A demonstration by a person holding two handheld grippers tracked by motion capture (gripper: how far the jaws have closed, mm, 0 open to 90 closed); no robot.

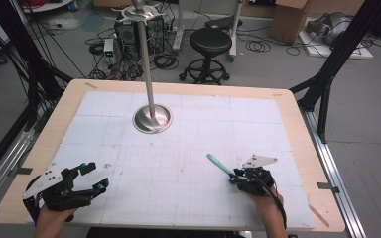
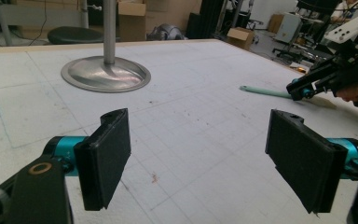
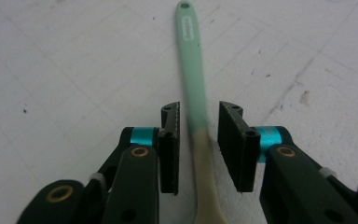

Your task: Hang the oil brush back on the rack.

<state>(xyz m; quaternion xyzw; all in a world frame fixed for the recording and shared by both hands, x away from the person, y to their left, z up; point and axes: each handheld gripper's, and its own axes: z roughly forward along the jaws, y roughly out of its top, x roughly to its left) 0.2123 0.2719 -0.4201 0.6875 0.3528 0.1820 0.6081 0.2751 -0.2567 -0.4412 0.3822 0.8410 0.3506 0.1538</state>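
Right gripper (image 3: 198, 140) nearest: jaws part-closed, straddling the green-handled utensil (image 3: 192, 70), a narrow gap each side, pads not touching yet as far as I can tell. Handle runs green → cream between the pads; working end is hidden under the gripper body. Utensil lies flat on the white grid mat (image 1: 188, 148), on the near-right side of the steel pole base (image 1: 152, 119), well apart from it, handle tip angled toward the base.

Left gripper (image 1: 90, 177): jaws spread wide, holding nothing, low over the mat, near-left of the base.

Step in hand, judged: closing on the handle for a pick-up. To do it well: keep the handle centred btwn pads so both meet it at once; stay low enough to catch the thin profile w/o scraping the mat; squeeze square to the shaft, not skewed, else it may twist or slip out. Lift straight up once firm.

Farther back: base w/ upright pole, beyond it a black stool (image 1: 210, 42) on the floor.
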